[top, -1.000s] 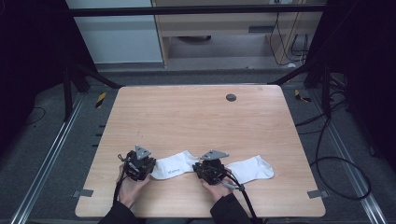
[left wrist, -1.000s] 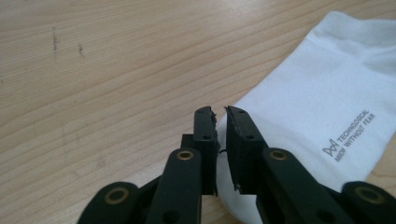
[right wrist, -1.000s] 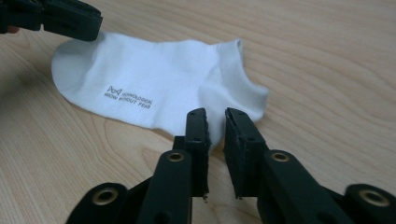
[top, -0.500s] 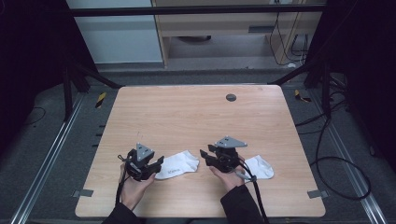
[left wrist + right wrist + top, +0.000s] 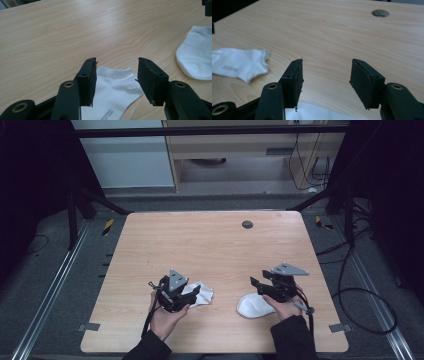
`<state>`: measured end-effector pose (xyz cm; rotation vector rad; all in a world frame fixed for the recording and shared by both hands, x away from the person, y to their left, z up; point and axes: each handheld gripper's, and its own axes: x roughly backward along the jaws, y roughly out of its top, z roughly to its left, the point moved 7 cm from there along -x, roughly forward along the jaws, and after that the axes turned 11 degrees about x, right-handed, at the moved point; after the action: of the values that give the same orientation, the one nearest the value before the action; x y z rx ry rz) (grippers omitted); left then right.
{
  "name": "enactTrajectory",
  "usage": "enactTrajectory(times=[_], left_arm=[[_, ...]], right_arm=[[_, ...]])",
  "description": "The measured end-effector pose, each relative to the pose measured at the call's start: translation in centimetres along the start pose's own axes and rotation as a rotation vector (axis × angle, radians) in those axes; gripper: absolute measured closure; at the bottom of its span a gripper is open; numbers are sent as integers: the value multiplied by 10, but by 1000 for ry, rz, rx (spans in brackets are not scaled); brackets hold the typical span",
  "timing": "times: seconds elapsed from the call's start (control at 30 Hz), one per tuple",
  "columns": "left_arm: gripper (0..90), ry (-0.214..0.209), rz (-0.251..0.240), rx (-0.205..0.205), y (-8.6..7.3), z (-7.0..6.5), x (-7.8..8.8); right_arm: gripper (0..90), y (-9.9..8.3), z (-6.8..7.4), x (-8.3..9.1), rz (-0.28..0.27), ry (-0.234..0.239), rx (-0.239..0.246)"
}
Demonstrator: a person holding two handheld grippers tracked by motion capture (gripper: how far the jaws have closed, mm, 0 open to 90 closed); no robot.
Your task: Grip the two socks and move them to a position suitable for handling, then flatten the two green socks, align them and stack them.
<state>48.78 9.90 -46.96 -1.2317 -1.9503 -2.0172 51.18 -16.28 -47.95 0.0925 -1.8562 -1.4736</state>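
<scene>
Two white ankle socks lie flat near the table's front edge. My left gripper is open, with its jaws low over the cuff end of the left sock. In the left gripper view this sock lies under and between the jaws of the gripper. The other sock lies off to the right. My right gripper is open above the right sock. In the right gripper view that gripper holds nothing, and the sock's edge sits below the jaws.
The wooden table has a round cable hole at the back. Black frame posts stand at both sides, and cables run along the floor at the right. The left sock lies far left in the right gripper view.
My right gripper rose and moved right, from the gap between the socks to above the right sock. My left gripper edged right over the left sock.
</scene>
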Motion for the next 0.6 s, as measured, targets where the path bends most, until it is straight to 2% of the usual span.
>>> enactTrajectory(times=[0.07,0.1,0.13,0.17,0.23,0.3,0.33,0.37,0.4,0.47,0.6], left_arm=[[487,-11,6,-8,1,-7,-4],[486,-11,6,-8,1,-7,-4],[486,-23,10,-16,1,-14,-7],[486,-23,10,-16,1,-14,-7],[484,-39,23,-21,0,-24,-13],[484,-47,25,-20,0,-28,-15],[484,-60,33,-20,-1,-35,-20],[485,-60,33,-20,-1,-35,-20],[485,-66,43,-31,-3,-42,-25],[488,-72,48,-38,-4,-45,-27],[500,-95,72,-62,-7,-66,-36]], right_arm=[[429,-12,-11,9,16,-21,-1],[429,-12,-11,9,16,-21,-1],[426,-22,-20,17,29,-37,-7],[423,-26,-24,21,32,-46,-10],[420,-34,-31,27,38,-57,-21],[417,-37,-33,29,45,-61,-22],[415,-42,-36,33,56,-61,-21],[415,-42,-36,33,56,-61,-21],[415,-46,-39,35,63,-65,-21],[419,-50,-42,38,71,-69,-21],[438,-56,-46,40,95,-81,-23]])
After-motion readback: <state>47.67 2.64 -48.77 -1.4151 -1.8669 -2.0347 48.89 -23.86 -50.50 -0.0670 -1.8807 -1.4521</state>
